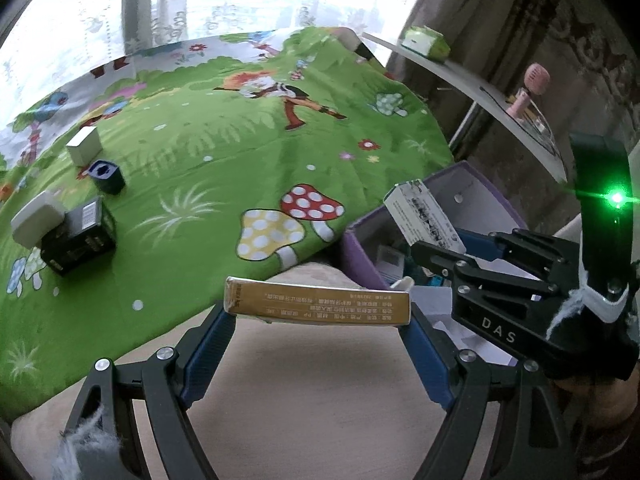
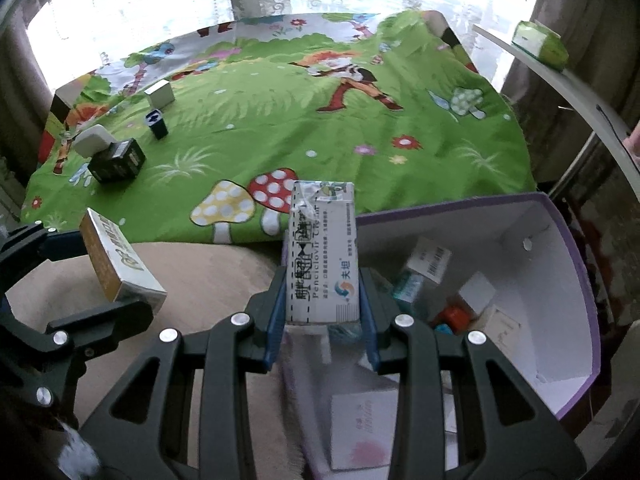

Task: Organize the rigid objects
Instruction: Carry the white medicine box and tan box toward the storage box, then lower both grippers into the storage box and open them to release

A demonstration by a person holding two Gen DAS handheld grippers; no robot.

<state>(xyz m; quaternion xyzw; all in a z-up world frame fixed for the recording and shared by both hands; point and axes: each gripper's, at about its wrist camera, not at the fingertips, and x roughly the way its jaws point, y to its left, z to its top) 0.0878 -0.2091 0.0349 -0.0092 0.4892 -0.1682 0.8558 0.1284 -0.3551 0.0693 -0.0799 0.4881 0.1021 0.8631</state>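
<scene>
Step in hand, by judgement: carrying two cartons to the purple box for deposit.

Left gripper: jaws wide, clamped on the ends of a gold carton, held crosswise over the beige surface, just short of the box's near wall.

Right gripper: jaws close together, clamped on a white cream carton, held upright at the box's left wall, not yet clearly over the interior.

Next move, by judgement: bring each carton over the open box, lower clear of the wall, then release; the two grippers near one another, so one deposit at a time advisable to avoid contact.

Count:
- Cartons in grip: two, one per gripper.
- Loose items on the green cartoon cloth, far left: four — white box, dark blue block, white pad resting on a black box.
- Purple box: one, already holding several small packages; exact number not determinable.
- Green-and-white pack on the side shelf: one.
</scene>
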